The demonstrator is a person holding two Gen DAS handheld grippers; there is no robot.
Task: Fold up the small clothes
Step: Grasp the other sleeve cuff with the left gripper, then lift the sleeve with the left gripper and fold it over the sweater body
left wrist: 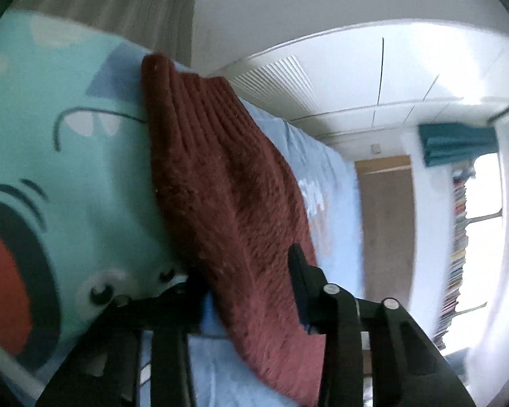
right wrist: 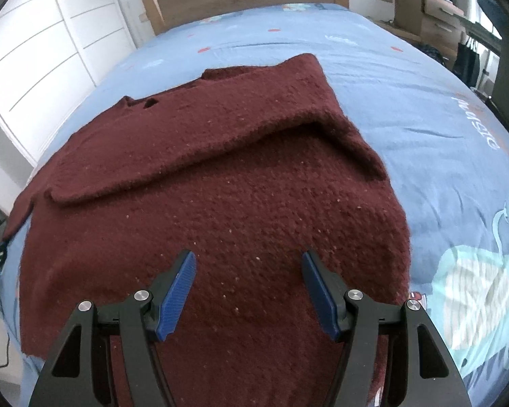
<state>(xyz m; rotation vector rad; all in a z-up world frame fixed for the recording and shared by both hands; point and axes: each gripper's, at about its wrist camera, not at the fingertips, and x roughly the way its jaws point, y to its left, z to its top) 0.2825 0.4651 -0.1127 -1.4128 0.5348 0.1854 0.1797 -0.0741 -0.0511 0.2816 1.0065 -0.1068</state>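
A: Where does the dark maroon knitted sweater [right wrist: 220,183] sit?

B: It lies spread on the light blue printed bed cover [right wrist: 407,78], with one sleeve or side flap already laid across its upper body, so a thick fold edge runs diagonally over the knit. The hem end is nearest the right wrist camera.

A: And the tongs?

B: The right gripper [right wrist: 249,288] has its blue-padded fingers [right wrist: 176,291] spread wide, hovering over the lower body of the sweater and pinching nothing. The left gripper [left wrist: 251,291] looks along the bed from the side; a maroon edge of the sweater [left wrist: 227,176] passes between its fingers, but the near finger is mostly hidden by the cloth, so whether it actually pinches that edge cannot be told.

A: How should the step in hand go?

B: It looks like the next fold, probably the second side or the hem. The person would do well to take both layers at an edge rather than the middle of the fabric, close the pads fully on the thick knit, lift low, and carry the edge across evenly so the flap already folded stays flat.
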